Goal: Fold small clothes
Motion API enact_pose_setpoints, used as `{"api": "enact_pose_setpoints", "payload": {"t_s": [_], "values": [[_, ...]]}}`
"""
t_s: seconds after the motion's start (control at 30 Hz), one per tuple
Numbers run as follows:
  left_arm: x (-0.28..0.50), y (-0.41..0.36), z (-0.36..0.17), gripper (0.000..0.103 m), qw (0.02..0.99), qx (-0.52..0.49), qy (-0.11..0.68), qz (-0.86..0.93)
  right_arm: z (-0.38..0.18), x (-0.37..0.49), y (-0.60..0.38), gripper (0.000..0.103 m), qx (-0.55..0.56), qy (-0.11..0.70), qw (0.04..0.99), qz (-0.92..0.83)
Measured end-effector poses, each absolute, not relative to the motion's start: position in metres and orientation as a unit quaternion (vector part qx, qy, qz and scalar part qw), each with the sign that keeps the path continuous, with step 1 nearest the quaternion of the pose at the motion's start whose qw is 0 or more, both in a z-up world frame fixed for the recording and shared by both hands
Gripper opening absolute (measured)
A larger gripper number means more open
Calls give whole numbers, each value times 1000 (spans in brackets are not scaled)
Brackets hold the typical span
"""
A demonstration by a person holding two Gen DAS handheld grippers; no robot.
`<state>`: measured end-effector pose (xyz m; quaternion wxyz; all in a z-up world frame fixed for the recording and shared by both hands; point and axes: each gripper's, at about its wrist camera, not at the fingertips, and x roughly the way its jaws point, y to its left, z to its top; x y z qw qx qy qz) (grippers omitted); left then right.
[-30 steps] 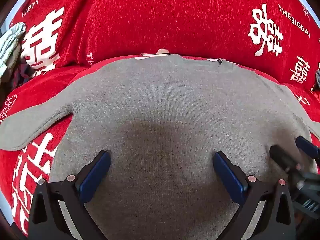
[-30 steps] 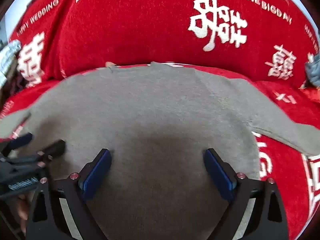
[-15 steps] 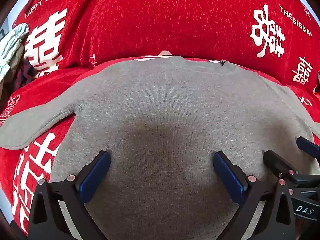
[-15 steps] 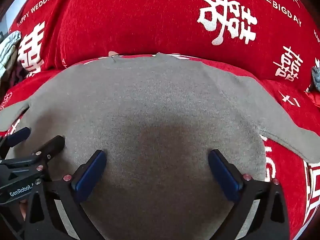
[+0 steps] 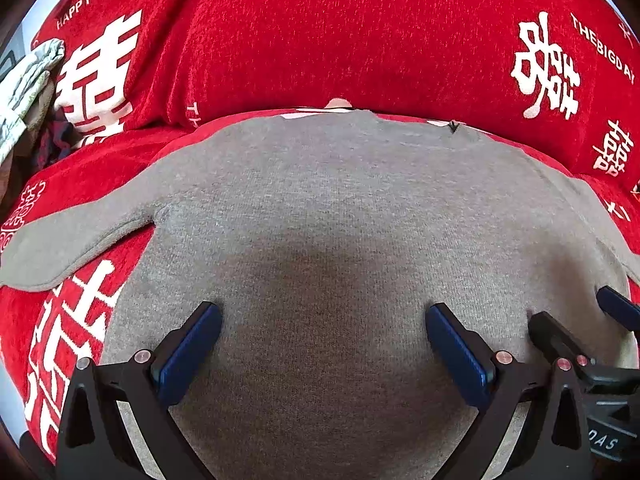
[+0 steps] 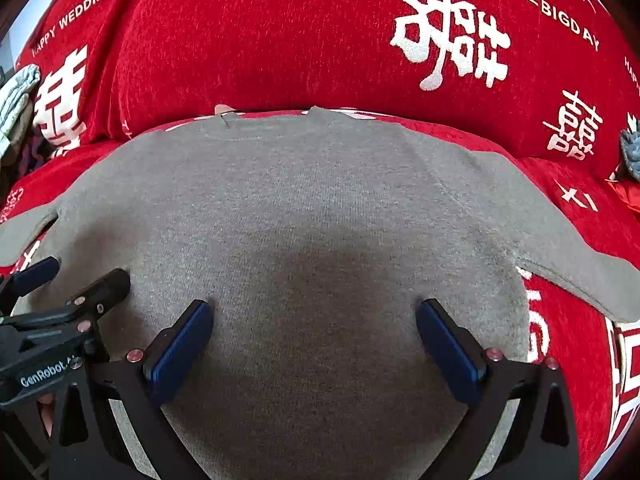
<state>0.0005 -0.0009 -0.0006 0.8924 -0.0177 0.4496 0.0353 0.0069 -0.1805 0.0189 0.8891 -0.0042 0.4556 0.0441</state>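
**Desk:** Since a second ago, what has shifted?

**Photographer:** Very little. The right gripper [image 6: 314,338], black-framed with blue pads, has just been spreading its jaws the last bit wider, and nothing is clamped between them, only knit lying below. Seen from the left wrist view, its black finger at the right edge has slid a touch lower in frame. The sweater lies as it did.

**Desk:** Nearest the lens?

**Photographer:** The left gripper [image 5: 323,342], the same black-and-blue build, jaws released and spread wide, hangs over the lower body of the grey knitted long-sleeved sweater [image 5: 340,208]. The right gripper sits just beside it, both tilted down at the cloth. Whether any pad touches the knit cannot be told.

**Desk:** And the garment?

**Photographer:** Spread flat, hem toward the cameras, neckline [image 6: 240,126] at the far end. One sleeve [image 5: 68,244] runs out to the left, the other sleeve [image 6: 576,264] to the right, both resting on the red plush cover with white double-happiness characters [image 5: 80,184].

**Desk:** Beyond that?

**Photographer:** The cover rises into a red backrest [image 6: 260,40] printed "HAPPY WEDDING" and "THE BIG DAY", just past the neckline. A pale grey-green bundle of cloth [image 5: 24,84] lies at the far left, and a small blue-grey fabric piece [image 6: 630,148] shows at the far right edge.
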Motion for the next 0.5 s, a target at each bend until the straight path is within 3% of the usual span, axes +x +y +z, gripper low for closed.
{"api": "enact_pose_setpoints", "payload": {"t_s": [0.5], "values": [[11,1,0,103,865,-20,500,22,16,13,-180,102,-9,482,875,42]]}}
